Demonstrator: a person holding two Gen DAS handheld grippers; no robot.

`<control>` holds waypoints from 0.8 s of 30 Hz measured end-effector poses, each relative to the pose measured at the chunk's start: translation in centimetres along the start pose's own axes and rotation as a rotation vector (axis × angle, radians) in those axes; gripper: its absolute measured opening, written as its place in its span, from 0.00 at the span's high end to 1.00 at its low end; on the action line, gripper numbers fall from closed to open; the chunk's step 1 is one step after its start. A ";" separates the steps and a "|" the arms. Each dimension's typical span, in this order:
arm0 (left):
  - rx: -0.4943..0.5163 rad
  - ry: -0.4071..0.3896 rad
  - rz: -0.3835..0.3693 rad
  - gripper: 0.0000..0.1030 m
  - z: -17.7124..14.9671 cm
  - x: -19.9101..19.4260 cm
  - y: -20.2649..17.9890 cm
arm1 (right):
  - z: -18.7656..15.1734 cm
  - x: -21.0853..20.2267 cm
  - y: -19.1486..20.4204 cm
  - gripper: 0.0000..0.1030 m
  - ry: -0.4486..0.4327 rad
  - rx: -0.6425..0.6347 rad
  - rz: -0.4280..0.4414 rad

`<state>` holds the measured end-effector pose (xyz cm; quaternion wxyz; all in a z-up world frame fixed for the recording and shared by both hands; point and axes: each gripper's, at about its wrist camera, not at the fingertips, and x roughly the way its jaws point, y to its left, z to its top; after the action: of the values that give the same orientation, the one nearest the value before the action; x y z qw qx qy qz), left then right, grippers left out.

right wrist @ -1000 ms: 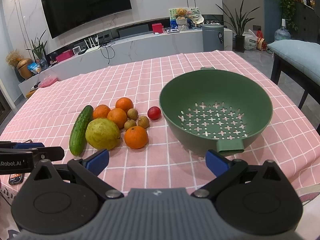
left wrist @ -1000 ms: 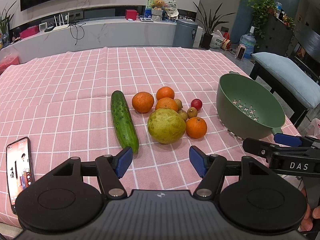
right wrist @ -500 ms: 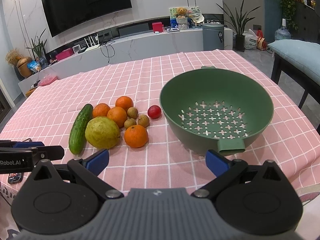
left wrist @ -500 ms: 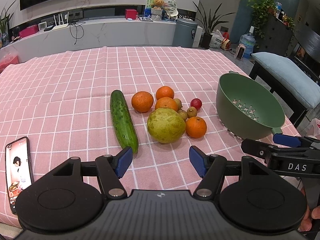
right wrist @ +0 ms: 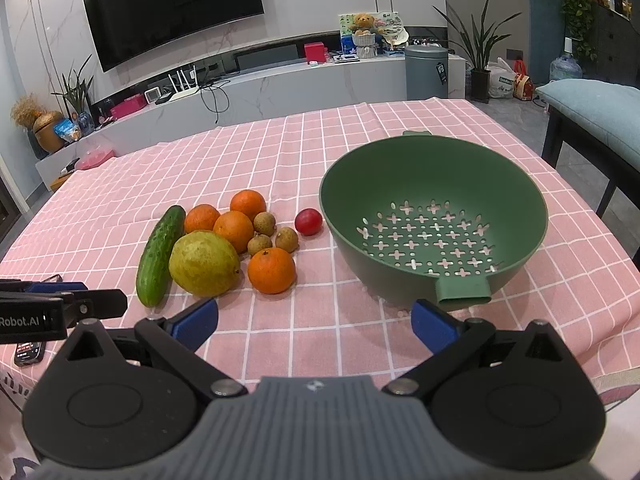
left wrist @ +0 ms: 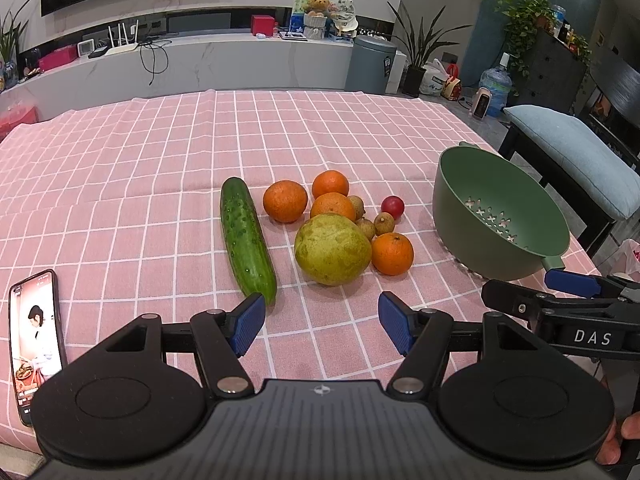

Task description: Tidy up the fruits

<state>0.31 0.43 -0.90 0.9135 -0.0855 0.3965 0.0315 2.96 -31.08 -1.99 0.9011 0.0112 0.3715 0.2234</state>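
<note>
On the pink checked tablecloth lie a cucumber (left wrist: 247,240), a large yellow-green fruit (left wrist: 332,249), several oranges (left wrist: 285,201), three small brown fruits (left wrist: 384,223) and a small red fruit (left wrist: 392,207). An empty green colander (left wrist: 500,216) stands to their right. My left gripper (left wrist: 322,322) is open and empty, just short of the cucumber's near end. In the right wrist view the same fruit pile (right wrist: 204,262) and colander (right wrist: 434,220) show. My right gripper (right wrist: 314,322) is open and empty, in front of the nearest orange (right wrist: 272,270) and the colander's handle.
A phone (left wrist: 36,340) with a lit screen lies at the table's near left edge. A chair with a blue cushion (left wrist: 576,160) stands past the table's right edge. A low white cabinet (left wrist: 200,60) runs behind the table.
Both grippers have crept slightly forward toward the fruit. Nothing on the table has moved.
</note>
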 end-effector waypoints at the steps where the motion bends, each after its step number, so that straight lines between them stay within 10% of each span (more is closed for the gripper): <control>1: -0.003 0.002 -0.003 0.26 0.0 0.0 0.1 | 0.0 0.0 0.0 0.04 -0.001 0.000 0.005; 17: -0.073 0.062 -0.097 0.27 3.0 -0.2 1.9 | 1.8 -0.4 1.1 0.04 -0.044 -0.039 0.068; 24: -0.032 0.059 -0.027 0.31 6.4 0.7 3.9 | 4.6 1.7 4.5 0.05 -0.014 -0.127 0.127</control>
<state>4.92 5.38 2.36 0.9002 -0.1065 0.4216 0.0231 5.29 -25.65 1.03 0.8865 -0.0207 0.3490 0.3032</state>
